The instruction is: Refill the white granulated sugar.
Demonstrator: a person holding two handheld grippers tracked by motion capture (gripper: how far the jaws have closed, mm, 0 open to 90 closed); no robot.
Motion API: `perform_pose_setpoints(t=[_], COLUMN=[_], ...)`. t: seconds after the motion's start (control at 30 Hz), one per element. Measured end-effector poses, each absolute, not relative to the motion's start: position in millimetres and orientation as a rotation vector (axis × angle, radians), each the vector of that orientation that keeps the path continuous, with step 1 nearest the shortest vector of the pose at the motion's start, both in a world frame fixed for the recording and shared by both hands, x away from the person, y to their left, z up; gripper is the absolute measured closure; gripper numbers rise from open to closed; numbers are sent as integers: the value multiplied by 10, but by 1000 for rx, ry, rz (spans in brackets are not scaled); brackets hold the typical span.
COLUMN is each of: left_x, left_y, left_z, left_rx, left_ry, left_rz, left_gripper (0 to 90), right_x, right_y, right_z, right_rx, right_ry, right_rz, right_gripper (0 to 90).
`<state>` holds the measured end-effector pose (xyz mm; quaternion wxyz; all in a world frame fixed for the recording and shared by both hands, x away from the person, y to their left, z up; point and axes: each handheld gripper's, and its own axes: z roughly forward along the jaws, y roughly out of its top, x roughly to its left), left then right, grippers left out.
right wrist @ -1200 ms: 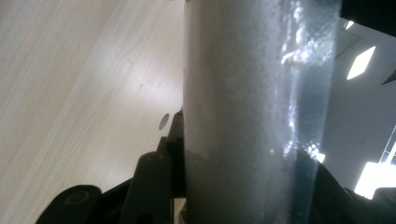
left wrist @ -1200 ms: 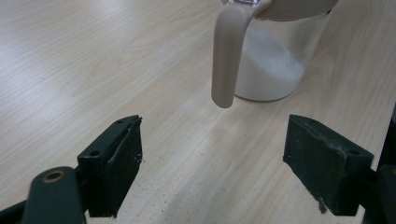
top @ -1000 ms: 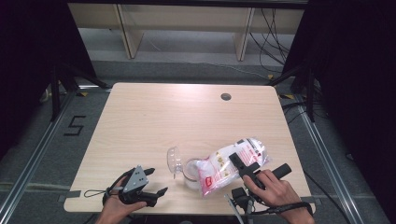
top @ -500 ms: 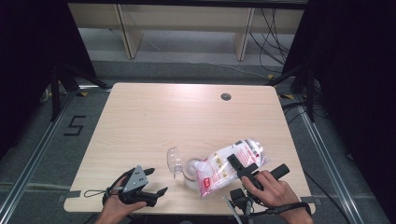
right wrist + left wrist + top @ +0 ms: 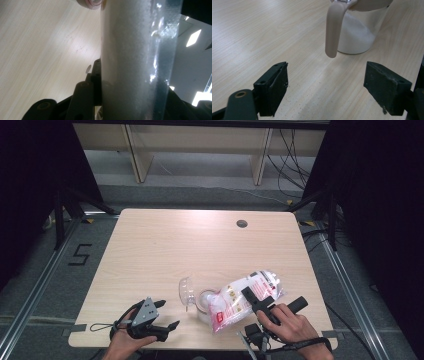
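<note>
Tilting its mouth down-left over the jug, the bag stays clamped in the right hand-held gripper.

A pale wooden worktop stands on grey floor. Beyond it sits a light shelf unit. Black curtains flank it.

High view overlooks table; gripper views sit close above it.

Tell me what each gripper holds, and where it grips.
The right gripper clamps the plastic bag of white powder across its upper body, tipping it over the clear jug. The left gripper holds nothing.
</note>
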<state>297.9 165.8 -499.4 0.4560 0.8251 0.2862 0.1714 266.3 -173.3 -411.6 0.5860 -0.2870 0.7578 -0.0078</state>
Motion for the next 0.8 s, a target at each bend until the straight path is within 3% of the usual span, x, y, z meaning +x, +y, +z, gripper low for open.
perform_pose_setpoints(t=[0.8], left_x=[2982], left_y=[1662], left_z=[-4992], left_rx=[2045], left_ry=[701], left_rz=[429], left_gripper=[190], right_x=[2644], right_y=[-1763], right_z=[-4101], right_rx=[-661], right_ry=[1760], right_rz=[-48], right_gripper=[698])
